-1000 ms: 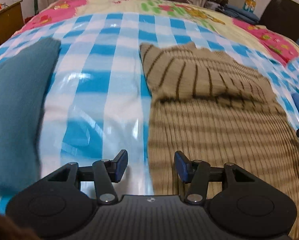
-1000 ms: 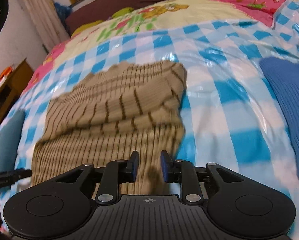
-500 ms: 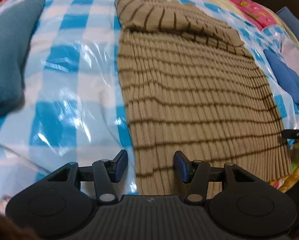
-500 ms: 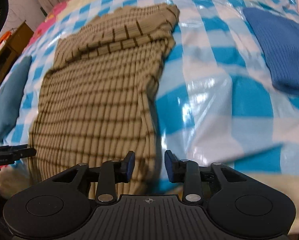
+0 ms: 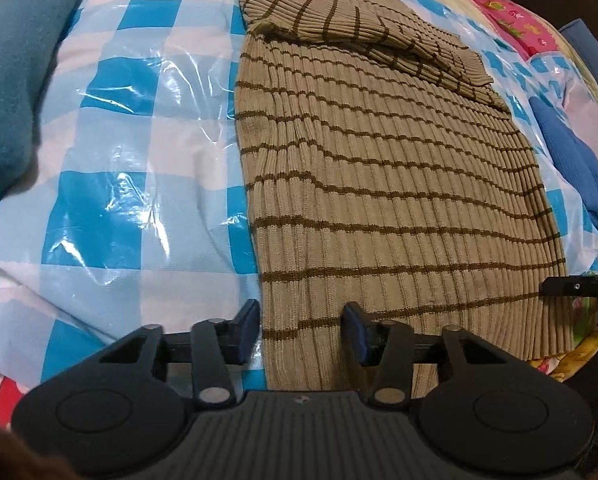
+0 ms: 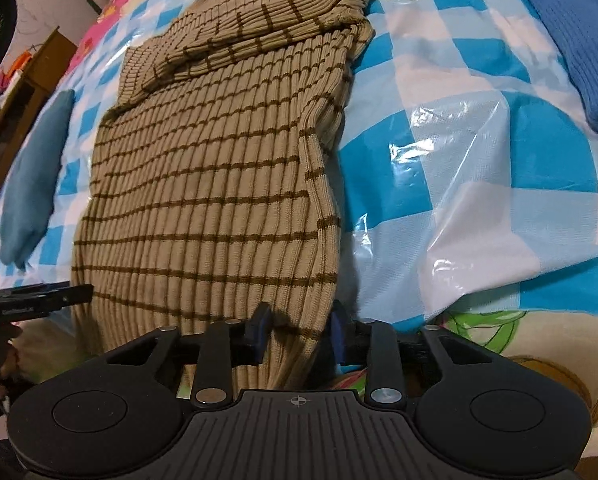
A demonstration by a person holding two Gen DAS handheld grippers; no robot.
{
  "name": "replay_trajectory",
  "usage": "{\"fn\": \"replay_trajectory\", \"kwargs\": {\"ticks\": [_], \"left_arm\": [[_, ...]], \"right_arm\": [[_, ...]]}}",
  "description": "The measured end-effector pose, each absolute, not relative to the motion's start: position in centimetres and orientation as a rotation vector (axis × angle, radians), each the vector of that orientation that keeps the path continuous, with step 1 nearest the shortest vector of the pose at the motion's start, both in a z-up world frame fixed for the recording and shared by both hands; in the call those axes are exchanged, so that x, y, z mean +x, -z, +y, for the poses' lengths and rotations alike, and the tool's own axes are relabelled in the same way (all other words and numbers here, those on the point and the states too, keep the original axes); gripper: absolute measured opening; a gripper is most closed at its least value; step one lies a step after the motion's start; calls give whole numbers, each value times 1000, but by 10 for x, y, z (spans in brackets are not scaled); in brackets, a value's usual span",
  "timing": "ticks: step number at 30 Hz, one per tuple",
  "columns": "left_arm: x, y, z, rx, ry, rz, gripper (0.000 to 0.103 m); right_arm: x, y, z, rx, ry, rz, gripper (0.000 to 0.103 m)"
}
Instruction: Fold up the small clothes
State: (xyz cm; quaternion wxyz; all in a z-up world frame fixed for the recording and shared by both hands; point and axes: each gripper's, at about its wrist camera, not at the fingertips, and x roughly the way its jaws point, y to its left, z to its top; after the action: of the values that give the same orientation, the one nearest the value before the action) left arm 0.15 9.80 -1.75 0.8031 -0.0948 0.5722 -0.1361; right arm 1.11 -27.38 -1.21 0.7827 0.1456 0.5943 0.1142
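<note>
A tan ribbed sweater with brown stripes (image 5: 383, 184) lies flat on the blue checked plastic sheet, its sleeves folded across the top. It also shows in the right wrist view (image 6: 219, 184). My left gripper (image 5: 301, 330) is open at the sweater's near left hem corner, its fingers on either side of the edge. My right gripper (image 6: 299, 330) is open around the near right hem corner, and cloth lies between its fingers.
A teal folded garment (image 5: 15, 76) lies at the left and a blue knit garment (image 6: 579, 36) at the right. The blue checked plastic sheet (image 5: 139, 128) covers a patterned quilt (image 6: 499, 344). A wooden cabinet (image 6: 23, 92) stands at the far left.
Both grippers have pulled back from the sweater's upper part to its near hem. The right gripper has opened wider.
</note>
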Motion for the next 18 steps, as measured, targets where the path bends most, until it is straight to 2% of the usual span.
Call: {"fn": "replay_trajectory", "kwargs": {"ticks": [3,5,11,12,14,15,18], "left_arm": [[-1,14,97,-197,295,1223,41],[-1,16,98,-208,295,1237,41],[3,25,99,-243,297,1295,41],[4,25,100,-251,297,1299,40],[3,22,103,-275,305,1292,31],[2,20,106,-307,318,1288,20],[5,10,117,-416,336,1251,15]], "right_arm": [[8,12,-275,347,-266,1284,24],[8,13,-273,350,-276,1290,26],[13,20,-268,342,-290,1308,26],[13,20,-269,357,-295,1308,23],[13,21,-275,412,-308,1298,10],[12,21,-279,462,-314,1288,9],[8,17,-290,608,-344,1232,8]]}}
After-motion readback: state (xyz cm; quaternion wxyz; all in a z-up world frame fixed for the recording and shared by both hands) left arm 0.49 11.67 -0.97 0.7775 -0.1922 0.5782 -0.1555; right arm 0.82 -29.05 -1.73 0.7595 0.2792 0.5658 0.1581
